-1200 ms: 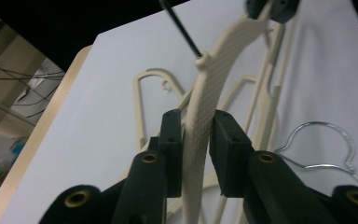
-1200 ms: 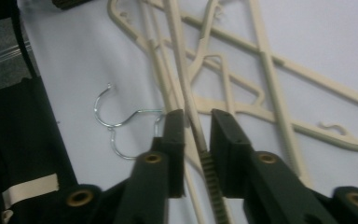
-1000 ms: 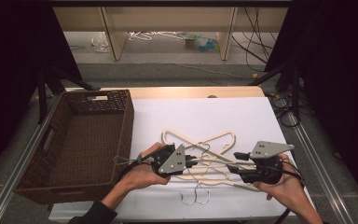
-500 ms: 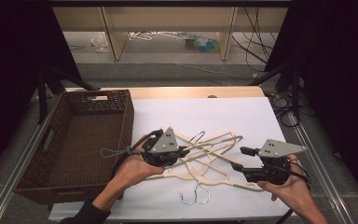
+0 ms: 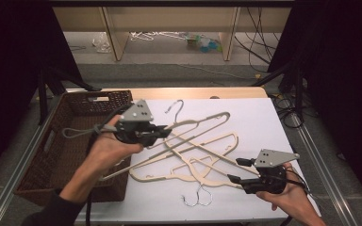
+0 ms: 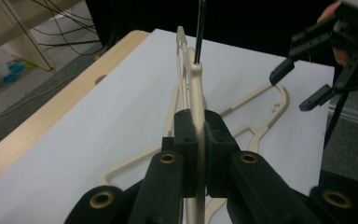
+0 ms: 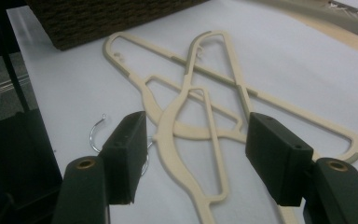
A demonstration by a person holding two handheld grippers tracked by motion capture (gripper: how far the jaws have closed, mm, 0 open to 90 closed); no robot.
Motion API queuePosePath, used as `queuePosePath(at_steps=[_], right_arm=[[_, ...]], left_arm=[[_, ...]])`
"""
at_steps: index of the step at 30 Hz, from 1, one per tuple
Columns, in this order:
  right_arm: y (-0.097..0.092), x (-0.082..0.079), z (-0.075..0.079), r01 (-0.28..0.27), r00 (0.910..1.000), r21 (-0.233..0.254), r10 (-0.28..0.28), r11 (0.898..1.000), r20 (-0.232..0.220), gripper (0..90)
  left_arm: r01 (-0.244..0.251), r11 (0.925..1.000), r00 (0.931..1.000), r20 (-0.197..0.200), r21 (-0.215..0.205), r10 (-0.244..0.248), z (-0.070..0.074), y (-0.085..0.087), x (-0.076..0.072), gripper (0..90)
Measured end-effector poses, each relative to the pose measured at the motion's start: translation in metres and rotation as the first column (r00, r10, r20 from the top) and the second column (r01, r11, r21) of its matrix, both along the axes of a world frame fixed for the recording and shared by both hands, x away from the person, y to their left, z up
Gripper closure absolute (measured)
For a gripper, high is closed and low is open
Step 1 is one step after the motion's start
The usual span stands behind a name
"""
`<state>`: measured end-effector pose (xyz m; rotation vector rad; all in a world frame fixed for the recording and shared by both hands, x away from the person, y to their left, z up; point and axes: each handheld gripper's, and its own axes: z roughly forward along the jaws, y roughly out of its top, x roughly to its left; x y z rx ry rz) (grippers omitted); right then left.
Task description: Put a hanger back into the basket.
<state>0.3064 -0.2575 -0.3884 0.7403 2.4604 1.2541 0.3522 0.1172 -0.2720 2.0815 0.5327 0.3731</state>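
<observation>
Left gripper [image 5: 162, 133] clamps cream hanger [image 5: 202, 123]; right gripper [image 5: 234, 170] jaws apart, just widened, nothing between; no legible writing.

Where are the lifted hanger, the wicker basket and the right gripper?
lifted hanger [image 5: 202, 121]: high view, on its raised cream arm.
wicker basket [image 5: 99, 97]: high view, on its far rim.
right gripper [image 5: 234, 170]: high view, midway between its open jaws.

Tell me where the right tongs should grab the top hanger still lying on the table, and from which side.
Probably the neck of the flat hanger, just above its wire hook. It is the narrowest part, lies between the open right tongs, and sits nearest the table's front edge, so come from that side, low.
</observation>
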Motion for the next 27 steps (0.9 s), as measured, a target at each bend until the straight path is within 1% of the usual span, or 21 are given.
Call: queuePosePath(at_steps=[1,2,3,4,5,7,10,11,12,13,15,16,17,18,19,20,21,22,23,24,27], right_arm=[[0.0,0.0,-0.001,0.0,1.0,-0.004,0.0,1.0,-0.005,39.6],[-0.001,0.0,-0.004,-0.001,1.0,-0.004,0.001,1.0,-0.009,39.5],[-0.001,0.0,-0.004,-0.001,1.0,-0.004,0.001,1.0,-0.009,39.5],[-0.002,0.0,-0.005,0.003,0.9999,-0.002,-0.003,1.0,-0.013,39.1],[-0.002,0.0,-0.006,0.005,0.9999,0.0,-0.005,1.0,-0.011,38.8],[-0.003,0.0,-0.008,0.007,0.9999,-0.001,-0.007,1.0,-0.013,36.9],[-0.004,0.0,-0.011,0.016,0.9997,0.001,-0.016,1.0,-0.021,34.7],[-0.004,0.0,-0.012,0.018,0.9995,0.001,-0.018,1.0,-0.025,33.4],[-0.004,0.0,-0.012,0.018,0.9995,0.001,-0.018,1.0,-0.025,33.4],[-0.004,0.0,-0.013,0.02,0.9994,0.003,-0.02,1.0,-0.029,32.8],[-0.005,0.0,-0.013,0.034,0.9989,0.007,-0.034,0.999,-0.031,30.3],[-0.005,0.0,-0.014,0.038,0.9989,0.008,-0.038,0.999,-0.027,29.7],[-0.007,0.0,-0.015,0.049,0.9985,0.012,-0.049,0.999,-0.025,29.0],[-0.007,0.0,-0.015,0.055,0.9982,0.016,-0.055,0.998,-0.025,28.0],[-0.007,0.0,-0.015,0.055,0.9982,0.016,-0.055,0.998,-0.025,28.0],[-0.008,0.001,-0.016,0.067,0.9975,0.018,-0.066,0.998,-0.023,27.0],[-0.008,0.001,-0.017,0.081,0.9963,0.02,-0.08,0.997,-0.03,24.9],[-0.008,0.001,-0.017,0.081,0.9963,0.02,-0.08,0.997,-0.03,24.9],[-0.008,0.001,-0.018,0.083,0.9961,0.019,-0.082,0.996,-0.033,25.2],[-0.008,0.001,-0.02,0.079,0.9963,0.017,-0.079,0.997,-0.035,25.5],[-0.007,0.001,-0.021,0.073,0.9968,0.014,-0.073,0.997,-0.033,25.7]], left_arm=[[-0.018,0.9996,0.9998,-0.002,-0.024,0.018,0.006,0.008,0.0,85.6],[-0.047,0.9985,0.9989,0.003,-0.027,0.047,0.012,0.023,0.002,85.6],[-0.047,0.9985,0.9989,0.003,-0.027,0.047,0.012,0.023,0.002,85.6],[-0.083,0.9956,0.9965,0.008,-0.043,0.084,0.016,0.038,0.004,85.6],[-0.083,0.9956,0.9965,0.008,-0.043,0.084,0.016,0.038,0.004,85.6],[-0.137,0.9891,0.9904,0.011,-0.054,0.138,0.017,0.057,0.007,85.6],[-0.194,0.979,0.9802,0.025,-0.061,0.196,0.018,0.084,0.01,85.7],[-0.232,0.9706,0.9709,0.045,-0.065,0.235,0.017,0.102,0.013,85.6],[-0.232,0.9706,0.9709,0.045,-0.065,0.235,0.017,0.102,0.013,85.6],[-0.263,0.9623,0.9629,0.042,-0.067,0.267,0.016,0.11,0.013,85.6],[-0.305,0.9493,0.9498,0.049,-0.078,0.309,0.013,0.128,0.014,85.6],[-0.315,0.9449,0.9454,0.057,-0.088,0.321,0.011,0.136,0.015,85.6],[-0.344,0.9333,0.9347,0.057,-0.103,0.351,0.008,0.15,0.014,85.6],[-0.344,0.9333,0.9347,0.057,-0.103,0.351,0.008,0.15,0.014,85.7],[-0.373,0.9219,0.923,0.058,-0.103,0.38,0.005,0.159,0.013,85.7],[-0.393,0.9123,0.9146,0.054,-0.115,0.401,0.0,0.169,0.013,85.6],[-0.402,0.9078,0.9105,0.051,-0.119,0.41,-0.002,0.173,0.013,85.6],[-0.411,0.9029,0.9076,0.035,-0.125,0.418,-0.005,0.176,0.013,85.6],[-0.425,0.8964,0.9015,0.029,-0.125,0.432,-0.01,0.182,0.013,85.6],[-0.443,0.8873,0.8929,0.023,-0.127,0.45,-0.016,0.19,0.013,85.6],[-0.456,0.8796,0.8862,0.02,-0.134,0.463,-0.024,0.199,0.013,85.6]])
